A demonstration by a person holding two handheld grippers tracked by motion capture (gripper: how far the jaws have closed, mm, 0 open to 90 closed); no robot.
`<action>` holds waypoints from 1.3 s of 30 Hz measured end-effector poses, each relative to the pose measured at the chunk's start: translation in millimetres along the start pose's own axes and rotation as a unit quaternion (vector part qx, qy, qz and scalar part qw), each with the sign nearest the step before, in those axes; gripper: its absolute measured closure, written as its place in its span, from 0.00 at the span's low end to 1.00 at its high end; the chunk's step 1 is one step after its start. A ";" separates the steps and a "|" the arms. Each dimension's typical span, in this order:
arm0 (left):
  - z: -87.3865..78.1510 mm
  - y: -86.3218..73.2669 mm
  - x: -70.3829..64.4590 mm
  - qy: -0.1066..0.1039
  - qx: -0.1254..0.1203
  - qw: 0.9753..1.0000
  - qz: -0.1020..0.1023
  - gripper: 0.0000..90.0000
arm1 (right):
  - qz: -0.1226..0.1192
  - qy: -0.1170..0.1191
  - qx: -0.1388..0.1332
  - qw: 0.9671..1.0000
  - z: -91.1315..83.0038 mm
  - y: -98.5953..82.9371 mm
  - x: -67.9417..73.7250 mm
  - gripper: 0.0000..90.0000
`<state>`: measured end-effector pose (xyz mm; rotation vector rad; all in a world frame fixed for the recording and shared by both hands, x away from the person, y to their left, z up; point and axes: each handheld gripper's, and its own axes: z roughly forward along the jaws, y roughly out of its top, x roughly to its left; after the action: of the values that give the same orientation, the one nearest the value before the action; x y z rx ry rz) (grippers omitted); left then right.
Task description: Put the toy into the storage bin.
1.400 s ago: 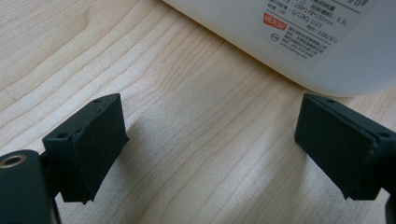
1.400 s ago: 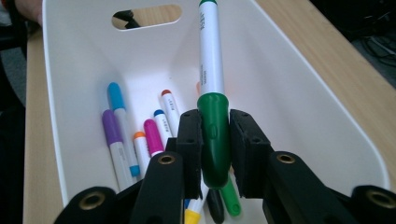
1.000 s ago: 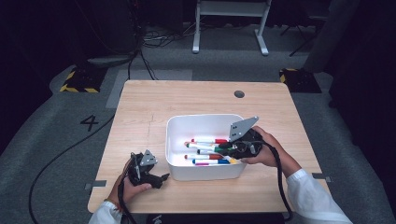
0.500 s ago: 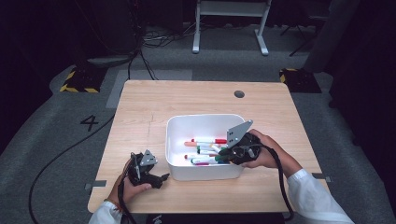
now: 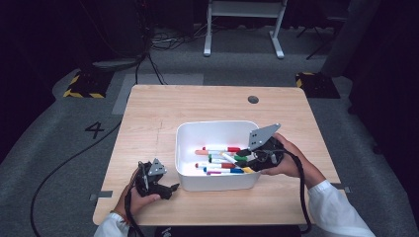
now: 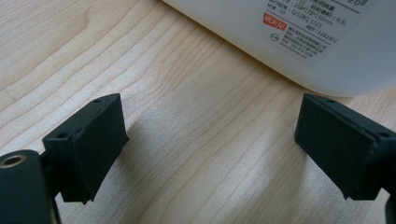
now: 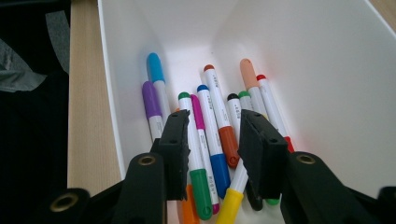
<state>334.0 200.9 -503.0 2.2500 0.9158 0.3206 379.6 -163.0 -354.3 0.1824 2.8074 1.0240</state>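
A: High view: right gripper (image 5: 247,160) was dipped into the white bin (image 5: 188,136) at its right end, over the markers (image 5: 220,159), likely to pick one. Left gripper (image 5: 170,188) sat on the table (image 5: 148,113), near-left of the bin.

B: Left gripper view?

A: Jaws spread wide on bare wood, nothing between them, so parked. Bin wall (image 6: 289,32) cut off at the top edge.

B: Right gripper view?

A: Jaws part open, straddling several markers (image 7: 210,126) on the bin floor, nothing clamped. Which marker was the target, can't tell; the near ends were hidden behind the jaws.
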 end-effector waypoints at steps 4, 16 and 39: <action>0.0 0.0 0.0 0.000 0.000 1.000 0.000 0.10 | 0.015 -0.012 -0.018 1.000 -12.0 -7.5 -2.0 0.64; 0.2 0.0 0.0 -0.001 0.000 1.000 0.000 0.10 | 0.062 -0.093 -0.055 0.992 -56.4 -41.1 4.9 0.42; 0.2 0.0 0.1 0.000 0.000 1.000 0.000 0.10 | 0.148 -0.171 0.004 0.974 -50.8 -137.3 1.6 0.32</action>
<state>334.2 200.9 -503.1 2.2498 0.9155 0.3207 360.1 -299.0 -404.8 0.7250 2.5149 0.9286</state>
